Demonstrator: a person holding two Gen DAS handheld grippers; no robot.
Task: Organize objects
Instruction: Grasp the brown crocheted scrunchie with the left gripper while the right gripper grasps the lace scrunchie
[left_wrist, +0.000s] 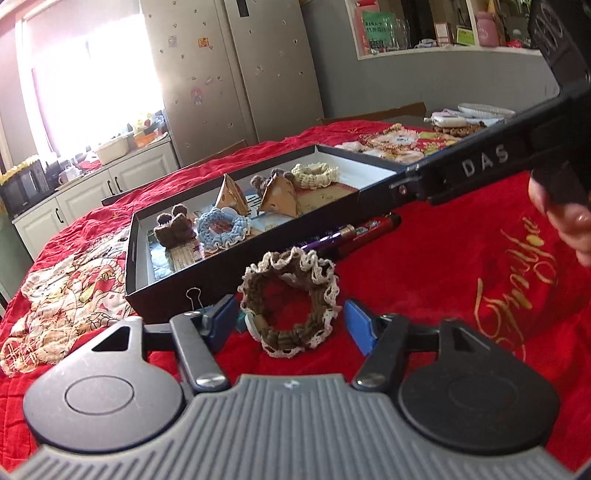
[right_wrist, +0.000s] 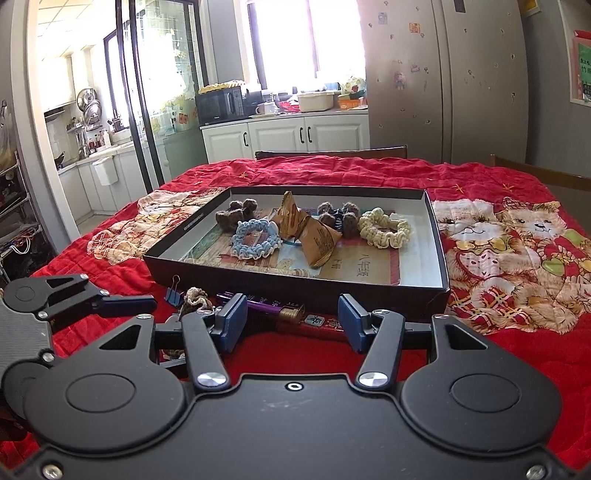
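1. Red quilted cloth (right_wrist: 369, 173) covered the table, with printed bear patches at both sides.
2. A shallow black box (right_wrist: 439, 236) sat open in the middle of the cloth.
3. Inside the box lay a blue scrunchie (right_wrist: 256, 236), a cream scrunchie (right_wrist: 384, 226), two tan wrapped pyramids (right_wrist: 319, 240), brown knitted pieces (right_wrist: 236, 212) and some paper sheets.
4. A brown scrunchie (left_wrist: 290, 295) with a cream lace edge lay on the cloth outside the box, just beside its near wall.
5. The left gripper (left_wrist: 290, 319) was low over the cloth with the brown scrunchie between its blue pads; the jaws stood wide and the pads were apart from it on both sides, though the left pad looked very close.
6. A binder clip (left_wrist: 195, 299) lay against the box wall near the left pad.
7. A purple tube (right_wrist: 264, 304) and a red tube (right_wrist: 321, 323) lay along the near wall of the box.
8. The right gripper (right_wrist: 293, 321) was just in front of these tubes, jaws half open, gripping nothing.
9. In the left wrist view a hand (left_wrist: 565, 218) showed on the right gripper's handle.
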